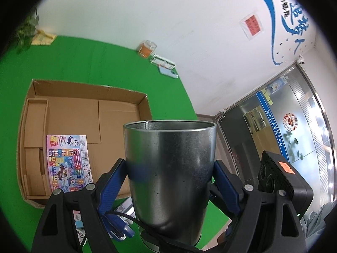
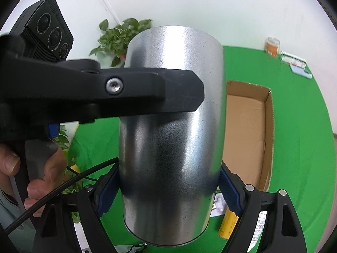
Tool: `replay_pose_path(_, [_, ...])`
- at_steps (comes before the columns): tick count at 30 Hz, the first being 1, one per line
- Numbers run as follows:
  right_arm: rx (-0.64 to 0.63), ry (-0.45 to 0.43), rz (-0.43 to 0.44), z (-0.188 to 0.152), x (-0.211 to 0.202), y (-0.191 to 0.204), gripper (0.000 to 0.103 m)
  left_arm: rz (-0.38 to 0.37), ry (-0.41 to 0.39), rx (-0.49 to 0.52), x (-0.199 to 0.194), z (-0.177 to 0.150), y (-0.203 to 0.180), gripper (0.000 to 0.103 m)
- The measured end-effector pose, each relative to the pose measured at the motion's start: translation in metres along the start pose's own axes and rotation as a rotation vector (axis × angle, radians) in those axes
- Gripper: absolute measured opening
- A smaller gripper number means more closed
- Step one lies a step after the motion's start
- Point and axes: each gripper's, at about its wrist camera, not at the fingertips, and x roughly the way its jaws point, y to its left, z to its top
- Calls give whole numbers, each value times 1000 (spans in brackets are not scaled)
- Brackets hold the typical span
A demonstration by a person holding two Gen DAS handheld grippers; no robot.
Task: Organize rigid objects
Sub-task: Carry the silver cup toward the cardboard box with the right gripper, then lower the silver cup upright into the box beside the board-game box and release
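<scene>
A plain metal cup stands upright, mouth up, between both grippers above the green table. My left gripper has its blue pads pressed on the cup's two sides, so it is shut on it. My right gripper clamps the same cup lower down with its pads against the wall. One black left finger crosses the cup higher up in the right wrist view. An open cardboard box lies beyond the cup, with a colourful printed card flat inside it.
An orange jar, a clear case and a blue flat item line the far wall. A potted plant stands at the table's corner. A yellow tube and small white items lie under the cup. A hand grips the left handle.
</scene>
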Motion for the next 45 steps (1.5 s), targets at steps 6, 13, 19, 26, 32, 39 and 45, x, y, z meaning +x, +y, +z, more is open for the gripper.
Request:
replay_pose_path(6, [30,60,10,15,27,-15,83,0,45,-45,32,11,30,83])
replay_pose_path(13, [90,137,38,21,81,-41,83,12,119,-100,72,18,66,83])
replay_pose_path(19, [167,203,71,19,122,-61,83,34,194,-137,105,17,97,83])
replay_pose_path(26, [267,264,120,2,166,-79,83,74,264,-174,134,10,123,83])
replay_pose_path(32, [315,284,153,-10,195,-84,83,189,317,-180,144,8,136,81])
replay_pose_path(39, [390,327,76,-24,211,-95,86,175,224,-255,92,17,141,81])
replay_pose_path(45, [310,214,59,-11,161,-78,102,283,97,-160,17,17,106,81])
